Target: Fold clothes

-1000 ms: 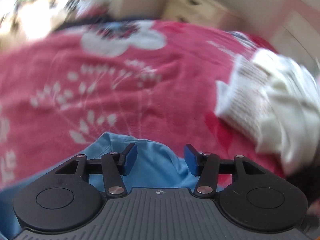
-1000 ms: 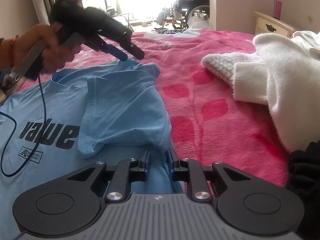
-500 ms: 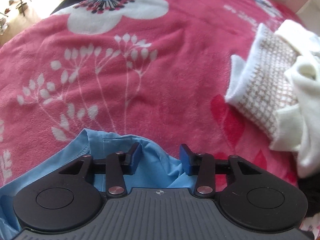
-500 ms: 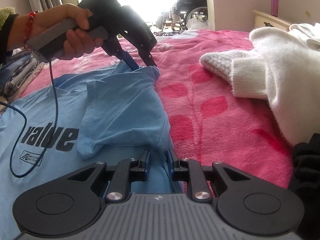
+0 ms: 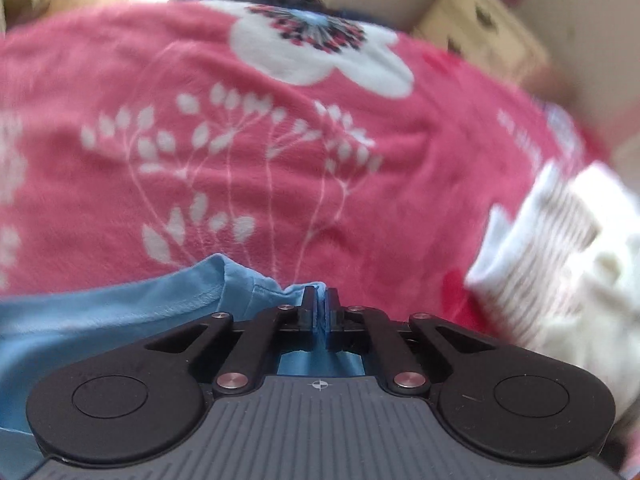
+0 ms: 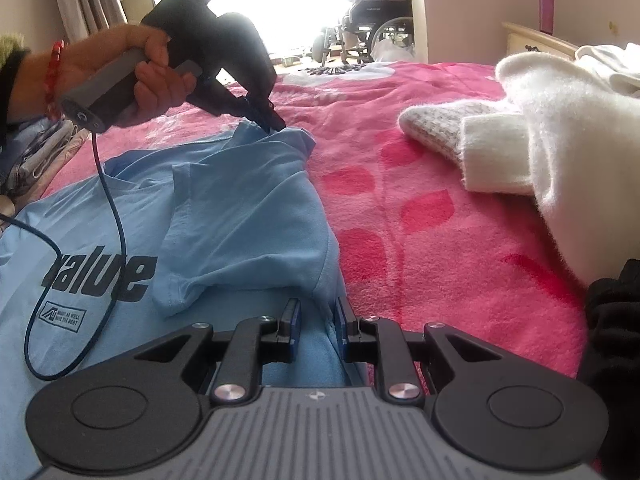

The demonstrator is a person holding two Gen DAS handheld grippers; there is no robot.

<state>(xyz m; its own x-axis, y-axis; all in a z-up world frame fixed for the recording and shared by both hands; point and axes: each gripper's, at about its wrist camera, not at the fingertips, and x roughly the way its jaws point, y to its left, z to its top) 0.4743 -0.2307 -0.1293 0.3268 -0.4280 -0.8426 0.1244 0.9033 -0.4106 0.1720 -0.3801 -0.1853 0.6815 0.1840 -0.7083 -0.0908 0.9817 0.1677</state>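
light blue t-shirt (image 6: 224, 216) lies on a pink floral blanket (image 6: 420, 216) covering the bed, printed side up with dark "value" lettering (image 6: 100, 276) and a small boxed logo under it. one sleeve is folded in over the chest, right side edge bunched into a ridge running toward the right wrist camera. left gripper (image 5: 319, 300) has its fingers pinched together on a small fold of the blue fabric at the shirt's far upper corner, near the shoulder seam; cloth shows between the pads. in the right wrist view the same left gripper (image 6: 276, 122) points steeply down onto that corner, held by the person's left hand (image 6: 132, 80), red bead bracelet (image 6: 52, 76) on the wrist, dark cable (image 6: 108, 200) hanging from the handle and looping over the shirt. right gripper (image 6: 316, 320) sits at the shirt's near right edge, fingers narrow, the bunched side hem between the blue pads; pads look pressed on the fabric ridge. white fluffy sweater (image 6: 560, 152) piled on the right of the bed, a knitted cream piece (image 6: 436, 128) poking out beside its cuff, well apart from the shirt. black garment (image 6: 612, 312) at the far right edge. wheelchair (image 6: 368, 28) in the bright doorway behind, cream nightstand (image 6: 536, 40) by the wall. left wrist view is motion blurred.
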